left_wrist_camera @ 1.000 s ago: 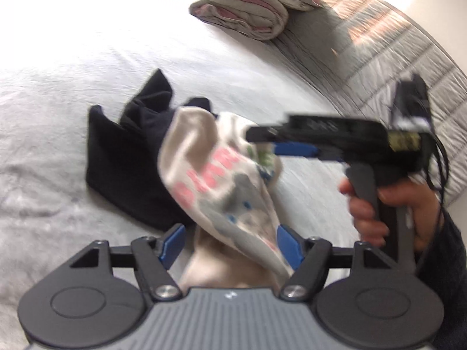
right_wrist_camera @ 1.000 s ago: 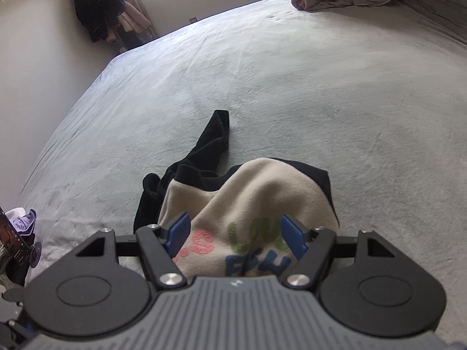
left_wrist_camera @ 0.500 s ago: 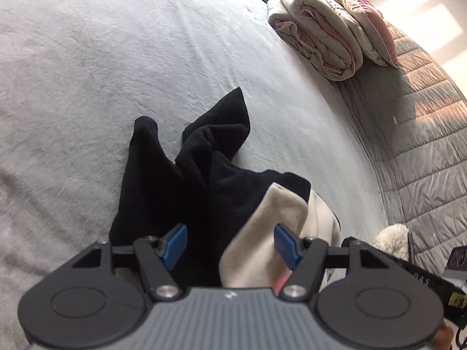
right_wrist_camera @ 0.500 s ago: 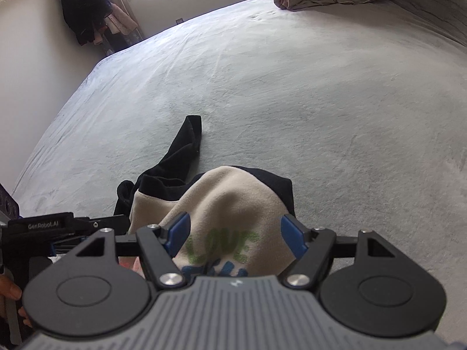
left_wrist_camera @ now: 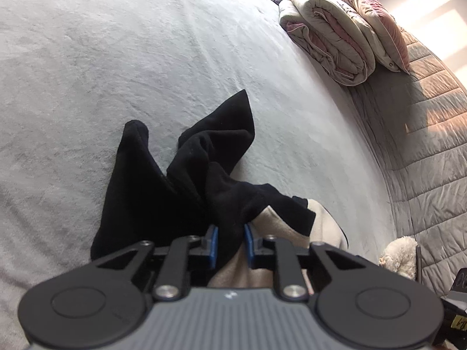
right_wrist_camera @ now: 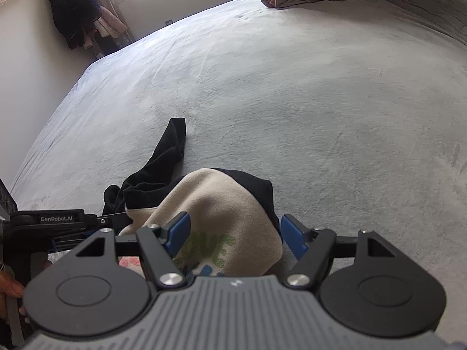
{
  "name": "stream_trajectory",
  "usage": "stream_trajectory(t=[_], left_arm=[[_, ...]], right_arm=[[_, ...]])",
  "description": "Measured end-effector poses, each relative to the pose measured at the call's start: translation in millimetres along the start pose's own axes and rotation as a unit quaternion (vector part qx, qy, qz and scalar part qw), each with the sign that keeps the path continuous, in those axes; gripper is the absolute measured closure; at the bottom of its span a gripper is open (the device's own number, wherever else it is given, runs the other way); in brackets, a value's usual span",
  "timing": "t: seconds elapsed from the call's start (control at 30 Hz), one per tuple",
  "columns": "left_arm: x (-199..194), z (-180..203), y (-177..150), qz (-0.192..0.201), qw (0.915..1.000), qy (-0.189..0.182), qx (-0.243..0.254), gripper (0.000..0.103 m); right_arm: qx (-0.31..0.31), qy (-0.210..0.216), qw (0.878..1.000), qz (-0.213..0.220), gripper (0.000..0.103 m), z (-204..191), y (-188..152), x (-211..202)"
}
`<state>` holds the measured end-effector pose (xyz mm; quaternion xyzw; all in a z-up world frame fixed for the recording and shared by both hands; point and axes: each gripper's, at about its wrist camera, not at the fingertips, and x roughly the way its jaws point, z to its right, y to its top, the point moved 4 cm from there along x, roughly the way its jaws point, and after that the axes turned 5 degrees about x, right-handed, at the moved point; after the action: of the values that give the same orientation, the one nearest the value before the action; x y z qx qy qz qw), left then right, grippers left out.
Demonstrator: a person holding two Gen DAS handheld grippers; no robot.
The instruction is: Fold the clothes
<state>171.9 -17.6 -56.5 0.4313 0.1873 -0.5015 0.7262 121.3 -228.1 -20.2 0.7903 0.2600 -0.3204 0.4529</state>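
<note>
A crumpled black and beige garment (left_wrist_camera: pixel 204 175) with printed letters lies on the grey bed (left_wrist_camera: pixel 116 58). My left gripper (left_wrist_camera: pixel 230 243) is low over its near edge; its jaws are closing, and the blue pads pinch a fold of black cloth beside the beige panel (left_wrist_camera: pixel 280 227). In the right wrist view the garment (right_wrist_camera: pixel 216 201) bulges up between the fingers of my right gripper (right_wrist_camera: pixel 235 233). That gripper stands open, its right pad clear of the cloth. The left tool's body (right_wrist_camera: pixel 58 220) and a hand (right_wrist_camera: pixel 8 285) show at the left edge.
A folded duvet (left_wrist_camera: pixel 327 43) and a pink pillow (left_wrist_camera: pixel 376 20) sit against the quilted headboard (left_wrist_camera: pixel 423 145). A white plush toy (left_wrist_camera: pixel 400 253) lies by the headboard near the garment. Dark clothes (right_wrist_camera: pixel 73 14) hang in the corner by the window.
My left gripper swung from the printed beige side to the black side of the garment, sank, and closed on a black fold. It now shows at the left of the right wrist view.
</note>
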Motion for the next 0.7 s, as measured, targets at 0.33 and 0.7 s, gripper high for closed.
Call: stream_trajectory(t=[0.33, 0.7], left_arm=[[-54, 10, 5, 0.058, 0.9967, 0.032, 0.048, 0.093], [-109, -11, 17, 0.100, 0.9908, 0.073, 0.054, 0.093]], right_arm=[[0.014, -0.003, 1.000, 0.004, 0.030, 2, -3, -1], [0.002, 0.010, 1.000, 0.004, 0.030, -23, -8, -4]])
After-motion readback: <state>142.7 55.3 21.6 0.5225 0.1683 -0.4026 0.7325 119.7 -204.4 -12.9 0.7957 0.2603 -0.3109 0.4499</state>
